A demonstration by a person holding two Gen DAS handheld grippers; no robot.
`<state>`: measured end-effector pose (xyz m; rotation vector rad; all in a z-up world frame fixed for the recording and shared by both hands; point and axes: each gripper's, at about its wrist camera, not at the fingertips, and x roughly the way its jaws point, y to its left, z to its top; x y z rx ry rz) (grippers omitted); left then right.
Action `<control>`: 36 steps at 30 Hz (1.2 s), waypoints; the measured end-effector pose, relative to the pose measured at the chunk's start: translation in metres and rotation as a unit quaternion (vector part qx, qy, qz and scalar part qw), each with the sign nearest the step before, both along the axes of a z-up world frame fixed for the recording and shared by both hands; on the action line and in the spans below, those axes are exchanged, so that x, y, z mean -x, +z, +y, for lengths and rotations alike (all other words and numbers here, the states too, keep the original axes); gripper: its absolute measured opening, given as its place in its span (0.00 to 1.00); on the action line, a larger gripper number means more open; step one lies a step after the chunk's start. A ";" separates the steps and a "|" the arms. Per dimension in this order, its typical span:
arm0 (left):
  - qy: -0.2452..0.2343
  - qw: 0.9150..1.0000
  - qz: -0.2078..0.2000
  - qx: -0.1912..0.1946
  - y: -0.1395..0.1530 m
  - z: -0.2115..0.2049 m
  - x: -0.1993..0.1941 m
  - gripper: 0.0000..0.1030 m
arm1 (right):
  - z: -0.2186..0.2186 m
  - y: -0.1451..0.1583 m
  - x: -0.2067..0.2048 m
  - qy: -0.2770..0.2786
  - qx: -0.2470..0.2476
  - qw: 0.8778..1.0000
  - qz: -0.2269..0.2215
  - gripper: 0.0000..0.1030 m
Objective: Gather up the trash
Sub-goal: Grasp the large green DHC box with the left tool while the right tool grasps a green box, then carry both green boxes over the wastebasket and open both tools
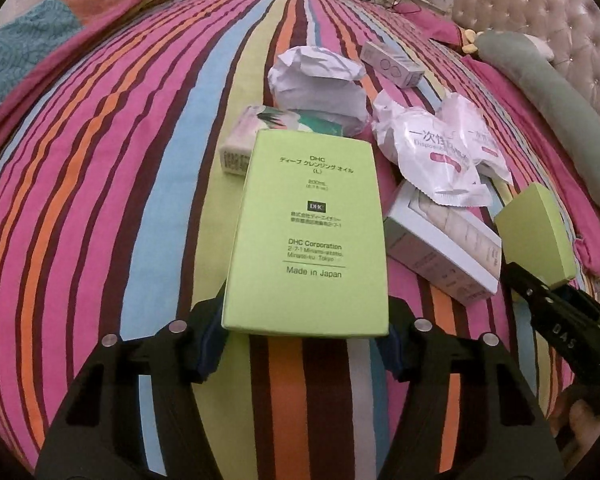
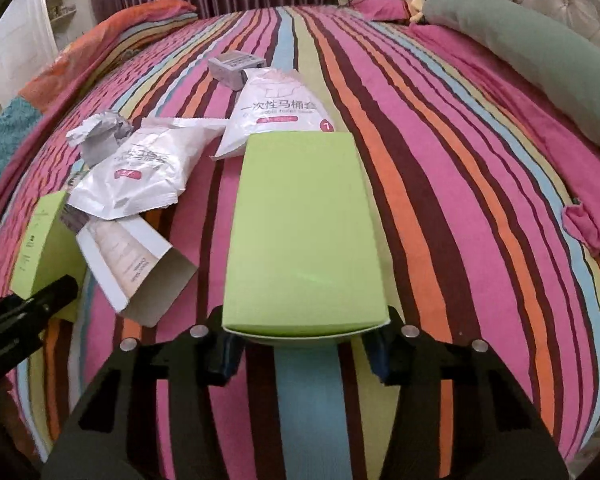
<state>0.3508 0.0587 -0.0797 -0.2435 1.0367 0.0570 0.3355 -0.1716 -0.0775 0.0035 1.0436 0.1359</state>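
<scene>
Out in the middle of the striped bed [image 1: 112,184], the left gripper [image 1: 306,326] is clamped on a green DHC box [image 1: 306,236]. Just right of it lie a white carton [image 1: 440,248] and crumpled wrappers [image 1: 432,152]. Further right, the right gripper [image 2: 306,330] grips a plain green box [image 2: 302,232].

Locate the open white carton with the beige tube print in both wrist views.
Left wrist view: white carton lies right of centre, between the two green boxes, under the crumpled wrapper.
Right wrist view: white carton lies lower left, open end toward the camera.
Shared landmark: that wrapper overlaps the carton's far end in both.
</scene>
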 end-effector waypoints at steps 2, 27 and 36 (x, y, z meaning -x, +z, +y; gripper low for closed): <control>0.003 1.000 0.007 0.004 0.002 0.002 0.003 0.59 | -0.005 0.004 0.003 -0.003 -0.012 1.000 0.013 0.46; -0.027 1.000 0.001 -0.014 0.034 -0.007 0.141 0.59 | -0.032 0.039 0.112 0.000 -0.058 0.998 0.027 0.46; -0.038 0.999 -0.006 -0.019 0.037 -0.015 0.202 0.59 | -0.034 0.050 0.170 0.009 -0.079 0.997 0.011 0.46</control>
